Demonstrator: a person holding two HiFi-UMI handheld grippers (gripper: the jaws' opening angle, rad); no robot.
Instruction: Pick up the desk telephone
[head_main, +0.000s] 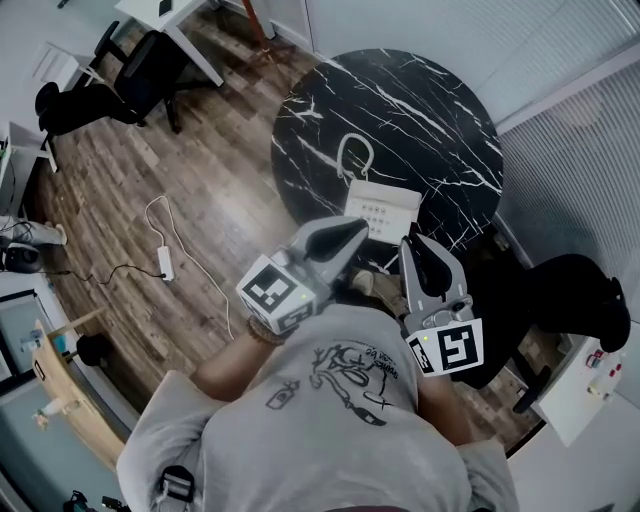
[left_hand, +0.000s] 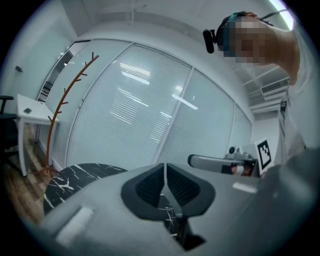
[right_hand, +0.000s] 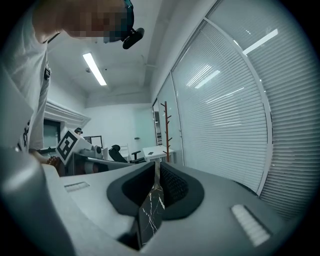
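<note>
My left claw (head_main: 358, 230) is closed with nothing in it, and my right claw (head_main: 410, 248) is closed to a thin slit, also empty. The white desk telephone (head_main: 382, 208) lies just ahead of both tips, on the near edge of the black marble worktop (head_main: 420, 110).

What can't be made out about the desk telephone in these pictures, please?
- Desk telephone, head view: its near corner is covered by the tip of the left gripper, and its keys are too small to read.
- Pale loop behind it, head view: too small to tell whether it is a cord or a handset.
- Left gripper view and right gripper view: the telephone does not show, only slivers of the table.
</note>
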